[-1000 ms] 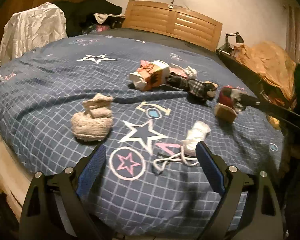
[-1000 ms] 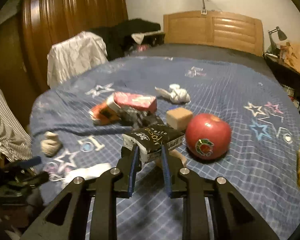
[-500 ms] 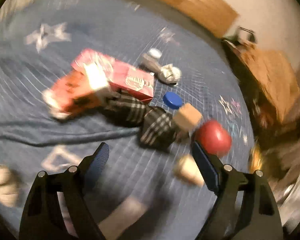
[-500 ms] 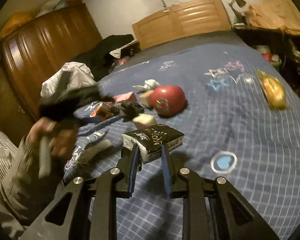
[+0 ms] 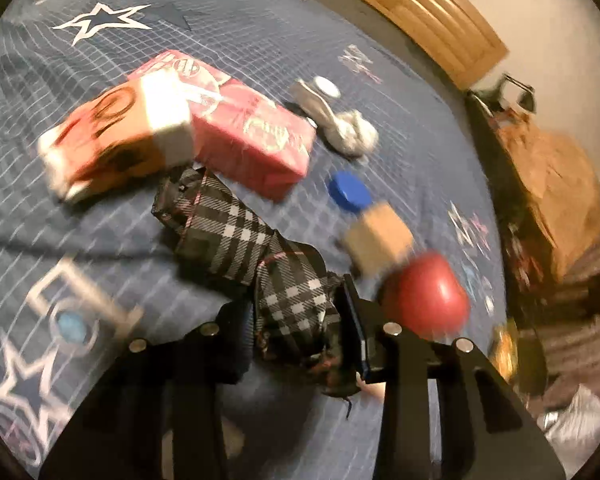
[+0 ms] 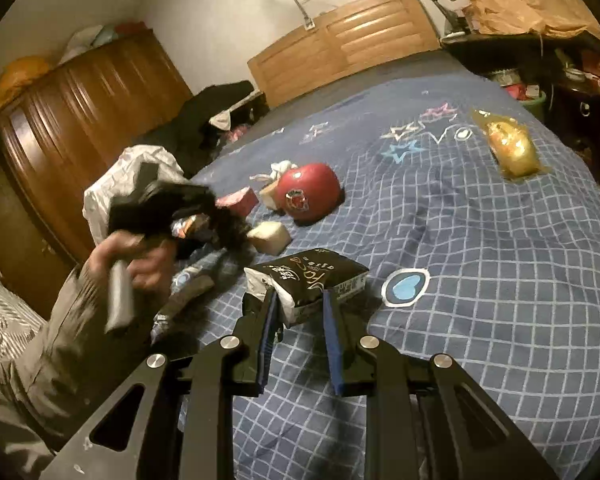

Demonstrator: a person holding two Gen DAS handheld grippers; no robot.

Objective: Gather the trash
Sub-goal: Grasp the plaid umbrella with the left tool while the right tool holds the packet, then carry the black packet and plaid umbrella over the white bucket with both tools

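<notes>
My left gripper (image 5: 296, 320) has just been closing its jaws, and the plaid black-and-white folded umbrella (image 5: 256, 248) now sits between the blue pads w/ both pads against its near end; pic is motion-blurred, but it reads as a pinch on the fabric bundle. The umbrella lies on the blue checked bedspread (image 5: 228, 32), running from the jaws up-left toward an orange-and-white carton (image 5: 116, 140) and a pink tissue pack (image 5: 240, 128) that touch each other. Beyond them: a crumpled white wrapper (image 5: 340, 128), a blue cap (image 5: 350, 192), a tan block (image 5: 380, 236) just beside a red apple (image 5: 426, 296), which is right next to the right finger of that gripper. My right gripper (image 6: 300, 304) is clamped narrow on a black snack packet w/ white lettering (image 6: 312, 280), held by its near edge, the packet sticking out forward over the bedspread (image 6: 480, 280). From the right wrist cam I see a hand (image 6: 140, 256) w/ a grey sleeve gripping the handle of the other device, low over the pile at left. Same cam: the apple (image 6: 310, 194) w/ a sticker, a pale block (image 6: 270, 236) near it, a yellow crinkly packet (image 6: 512, 148) well apart to the right near the bed edge. Wooden headboard (image 6: 340, 40) and a brown wardrobe (image 6: 80, 112) in back.
</notes>
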